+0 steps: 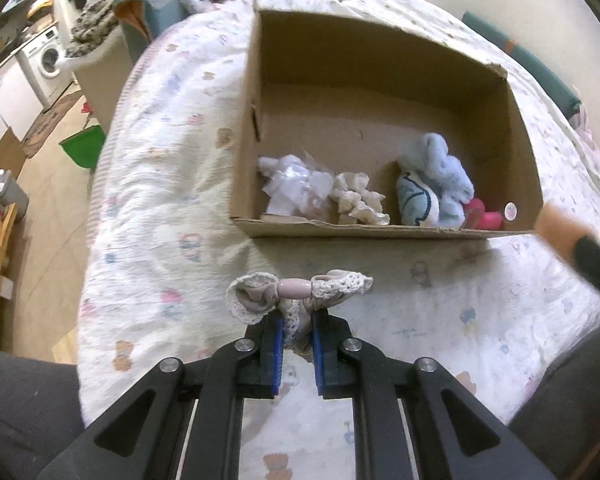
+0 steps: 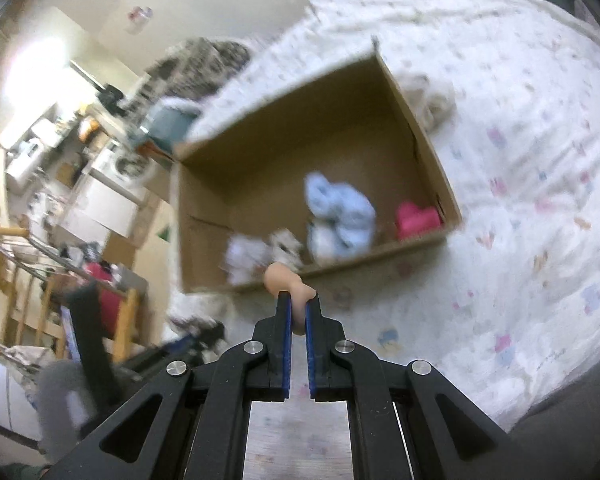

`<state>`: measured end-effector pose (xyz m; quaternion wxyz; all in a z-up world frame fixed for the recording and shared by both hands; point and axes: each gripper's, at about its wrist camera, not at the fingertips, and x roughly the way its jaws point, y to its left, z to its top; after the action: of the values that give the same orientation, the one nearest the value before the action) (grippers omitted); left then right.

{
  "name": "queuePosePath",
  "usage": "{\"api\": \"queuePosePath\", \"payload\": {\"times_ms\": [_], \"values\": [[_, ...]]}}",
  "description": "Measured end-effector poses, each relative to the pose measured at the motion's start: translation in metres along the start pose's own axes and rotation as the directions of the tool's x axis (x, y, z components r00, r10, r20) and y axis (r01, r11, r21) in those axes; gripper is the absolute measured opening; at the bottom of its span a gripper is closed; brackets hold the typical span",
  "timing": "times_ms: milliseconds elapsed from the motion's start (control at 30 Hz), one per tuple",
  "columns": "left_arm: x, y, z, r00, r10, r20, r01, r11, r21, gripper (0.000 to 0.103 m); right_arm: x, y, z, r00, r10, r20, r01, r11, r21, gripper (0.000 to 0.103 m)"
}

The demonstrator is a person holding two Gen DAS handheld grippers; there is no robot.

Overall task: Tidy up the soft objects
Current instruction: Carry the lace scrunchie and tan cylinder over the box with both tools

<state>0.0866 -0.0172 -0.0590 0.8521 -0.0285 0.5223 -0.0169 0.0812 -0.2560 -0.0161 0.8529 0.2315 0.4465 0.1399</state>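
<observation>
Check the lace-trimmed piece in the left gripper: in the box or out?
Out. The left gripper holds the lace-trimmed piece above the quilt, short of the cardboard box.

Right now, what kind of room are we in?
Probably a small home, bedroom opening onto a laundry or kitchen area: a bed with a printed quilt, a washing machine by the far wall, and a cardboard box of soft items on the bed.

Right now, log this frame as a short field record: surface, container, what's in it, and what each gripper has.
surface: bed quilt, white with a small print
container: open cardboard box on the quilt
box contents: white bundle, cream scrunchie, light blue plush, pink item
left gripper: shut on lace-trimmed hair bow, short of the box
right gripper: shut on peach soft item, near the box's front wall
</observation>
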Motion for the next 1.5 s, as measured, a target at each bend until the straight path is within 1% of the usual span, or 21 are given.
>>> {"api": "queuePosePath", "payload": {"times_ms": [100, 167, 300, 367, 500, 700, 833, 967, 1100, 1233, 1300, 1400, 1467, 1500], "values": [[-0.02, -0.006, 0.008, 0.999, -0.013, 0.037, 0.013, 1.0, -0.009, 0.011, -0.023, 0.007, 0.008, 0.997, 0.034, 0.071, -0.032, 0.999, -0.022, 0.008], [-0.034, -0.007, 0.016, 0.997, -0.027, 0.076, 0.027, 1.0, -0.001, 0.011, -0.032, 0.009, 0.016, 0.995, 0.043, 0.093, -0.041, 0.999, -0.024, 0.008], [-0.057, -0.015, 0.038, 0.988, -0.031, 0.148, 0.026, 0.999, 0.034, 0.011, -0.042, 0.016, 0.032, 0.99, 0.055, 0.131, -0.051, 0.998, -0.032, 0.008], [-0.062, -0.018, 0.051, 0.984, -0.029, 0.174, 0.021, 0.999, 0.048, 0.011, -0.043, 0.02, 0.042, 0.988, 0.059, 0.146, -0.054, 0.998, -0.04, 0.008], [-0.06, -0.02, 0.075, 0.98, -0.022, 0.199, 0.011, 0.998, 0.056, 0.011, -0.04, 0.021, 0.06, 0.985, 0.061, 0.159, -0.053, 0.997, -0.054, 0.008], [-0.049, -0.016, 0.099, 0.98, -0.012, 0.199, 0.001, 0.998, 0.058, 0.011, -0.024, 0.016, 0.075, 0.986, 0.063, 0.153, -0.054, 0.996, -0.065, 0.008], [-0.036, -0.02, 0.108, 0.982, -0.004, 0.188, -0.013, 0.996, 0.088, 0.011, -0.009, 0.007, 0.08, 0.988, 0.06, 0.142, -0.053, 0.997, -0.051, 0.008], [-0.023, -0.026, 0.112, 0.982, 0.004, 0.188, -0.026, 0.993, 0.112, 0.011, 0.01, -0.003, 0.081, 0.992, 0.028, 0.122, -0.022, 0.998, -0.051, 0.008], [-0.007, -0.03, 0.113, 0.985, 0.0, 0.174, -0.021, 0.993, 0.12, 0.011, 0.028, -0.014, 0.08, 0.995, 0.004, 0.098, 0.001, 0.999, -0.05, 0.008], [0.007, -0.026, 0.106, 0.985, -0.003, 0.172, -0.017, 0.993, 0.113, 0.011, 0.04, -0.03, 0.074, 0.997, 0.016, 0.07, -0.017, 1.0, 0.01, 0.008], [0.014, -0.024, 0.105, 0.988, -0.002, 0.157, -0.014, 0.995, 0.099, 0.011, 0.044, -0.033, 0.072, 0.998, 0.001, 0.059, -0.002, 1.0, 0.012, 0.009], [0.018, -0.024, 0.106, 0.988, -0.003, 0.152, -0.011, 0.996, 0.089, 0.011, 0.049, -0.035, 0.072, 0.999, 0.009, 0.052, -0.01, 1.0, 0.023, 0.009], [0.019, -0.025, 0.106, 0.988, 0.002, 0.157, -0.017, 0.995, 0.099, 0.011, 0.052, -0.036, 0.071, 0.999, 0.002, 0.049, -0.003, 1.0, 0.026, 0.015], [0.02, -0.026, 0.106, 0.987, 0.004, 0.162, -0.021, 0.994, 0.107, 0.011, 0.053, -0.037, 0.071, 0.999, 0.001, 0.047, -0.003, 0.999, 0.034, 0.015]]}}
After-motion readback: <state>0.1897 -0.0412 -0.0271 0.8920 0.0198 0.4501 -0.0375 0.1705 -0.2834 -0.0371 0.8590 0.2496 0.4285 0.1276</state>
